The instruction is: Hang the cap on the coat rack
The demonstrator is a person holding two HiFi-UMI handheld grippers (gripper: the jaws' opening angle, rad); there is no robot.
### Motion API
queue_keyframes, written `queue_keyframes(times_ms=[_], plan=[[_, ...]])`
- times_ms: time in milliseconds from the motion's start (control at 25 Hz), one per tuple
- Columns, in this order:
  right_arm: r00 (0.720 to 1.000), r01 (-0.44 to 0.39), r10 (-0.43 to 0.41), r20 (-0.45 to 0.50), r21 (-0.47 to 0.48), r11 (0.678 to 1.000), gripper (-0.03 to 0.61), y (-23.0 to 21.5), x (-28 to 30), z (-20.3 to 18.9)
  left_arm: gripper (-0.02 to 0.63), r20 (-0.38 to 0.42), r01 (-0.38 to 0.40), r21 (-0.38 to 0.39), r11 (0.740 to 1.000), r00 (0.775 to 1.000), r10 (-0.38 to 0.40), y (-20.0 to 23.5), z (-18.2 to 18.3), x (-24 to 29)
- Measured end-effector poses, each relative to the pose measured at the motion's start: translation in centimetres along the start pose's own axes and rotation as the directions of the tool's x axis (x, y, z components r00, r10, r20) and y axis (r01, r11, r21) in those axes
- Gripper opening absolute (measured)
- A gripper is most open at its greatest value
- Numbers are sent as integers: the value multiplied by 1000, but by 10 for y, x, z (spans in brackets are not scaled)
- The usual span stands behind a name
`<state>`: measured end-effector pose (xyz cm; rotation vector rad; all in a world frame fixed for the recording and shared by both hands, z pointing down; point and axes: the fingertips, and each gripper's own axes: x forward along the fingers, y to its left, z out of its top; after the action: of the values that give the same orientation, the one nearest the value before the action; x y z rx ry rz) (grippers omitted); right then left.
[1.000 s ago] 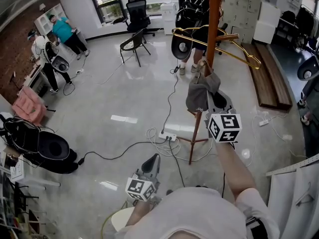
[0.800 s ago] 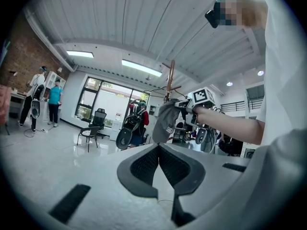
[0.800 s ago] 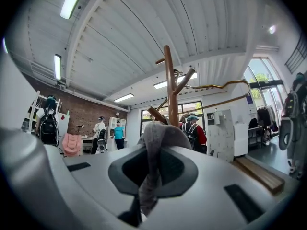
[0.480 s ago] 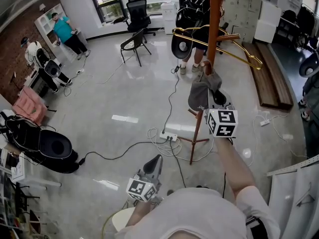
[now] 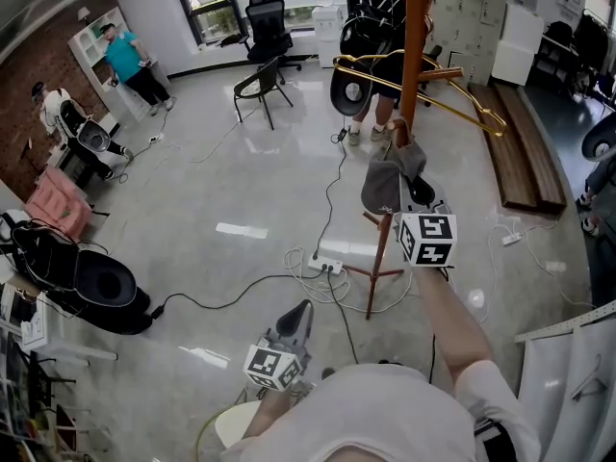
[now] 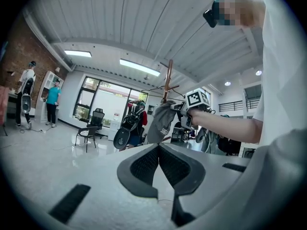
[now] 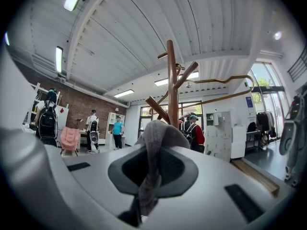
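A grey cap (image 5: 388,178) hangs from my right gripper (image 5: 408,192), which is shut on its fabric just in front of the wooden coat rack (image 5: 413,46). In the right gripper view a strip of the cap (image 7: 154,137) is pinched between the shut jaws, and the rack's pole (image 7: 171,80) with its angled pegs rises right behind it. My left gripper (image 5: 296,318) is held low near my body, shut and empty. The left gripper view shows its closed jaws (image 6: 159,148), with the cap (image 6: 161,121) and the rack (image 6: 168,78) further off to the right.
A gold hanger (image 5: 423,89) sticks out from the rack. People stand behind the rack (image 5: 375,8) and at the far left (image 5: 123,58). A black chair (image 5: 258,85), floor cables with a power strip (image 5: 323,263), a wooden bench (image 5: 520,147) and a black pack (image 5: 82,282) surround me.
My right gripper has shifted slightly toward the rack with the cap still in it. The left gripper has stayed put. A person at the far left has walked further away.
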<state>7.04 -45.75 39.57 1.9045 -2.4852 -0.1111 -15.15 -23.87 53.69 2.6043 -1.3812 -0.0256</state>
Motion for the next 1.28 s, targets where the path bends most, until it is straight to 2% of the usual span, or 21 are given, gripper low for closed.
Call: queue_keyframes(times_ms=[160, 200, 280, 360, 1280], plan=[[1000, -11, 11, 1, -8, 1000, 20, 2, -2, 2, 9, 3, 1, 4, 1000, 1000, -1, -2, 1, -1], [1000, -19, 19, 3, -9, 1000, 39, 3, -2, 2, 9, 2, 0, 4, 1000, 1000, 0, -2, 1, 0], [999, -33, 33, 1, -11, 999, 191, 5, -3, 3, 9, 0, -1, 3, 1000, 1000, 1, -3, 1, 0], [999, -38, 38, -9, -13, 999, 245, 7, -5, 2, 9, 0, 1, 3, 1000, 1000, -1, -4, 2, 0], [985, -172, 170, 31, 63, 983, 249, 41, -95, 5, 9, 10, 24, 21, 999, 1000, -24, -30, 5, -1]])
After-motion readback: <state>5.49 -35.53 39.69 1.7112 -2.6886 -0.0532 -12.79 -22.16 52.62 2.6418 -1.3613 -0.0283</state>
